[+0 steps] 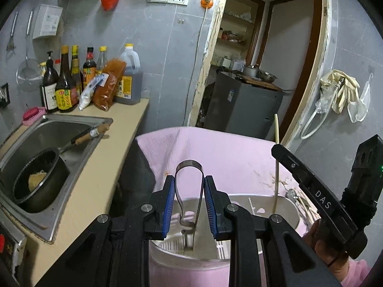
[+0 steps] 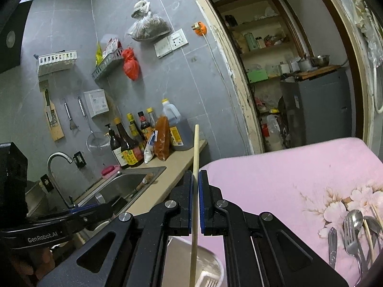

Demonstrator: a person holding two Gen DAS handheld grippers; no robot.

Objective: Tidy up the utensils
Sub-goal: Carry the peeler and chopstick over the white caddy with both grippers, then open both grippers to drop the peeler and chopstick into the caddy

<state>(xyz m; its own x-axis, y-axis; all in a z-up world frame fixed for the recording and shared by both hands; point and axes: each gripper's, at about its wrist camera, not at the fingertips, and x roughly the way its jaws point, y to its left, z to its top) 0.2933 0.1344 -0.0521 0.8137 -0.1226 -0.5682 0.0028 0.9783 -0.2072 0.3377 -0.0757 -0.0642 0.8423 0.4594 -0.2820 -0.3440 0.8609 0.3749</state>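
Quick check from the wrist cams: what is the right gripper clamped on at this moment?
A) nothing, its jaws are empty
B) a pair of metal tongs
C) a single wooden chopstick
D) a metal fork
C: in the right wrist view the right gripper has its blue pads shut on a pale wooden chopstick standing nearly upright; the metal tongs sit in the left gripper instead.

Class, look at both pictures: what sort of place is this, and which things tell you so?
Most likely a small home kitchen: a steel sink set in a counter, sauce bottles against the tiled wall, and a strainer hanging there.
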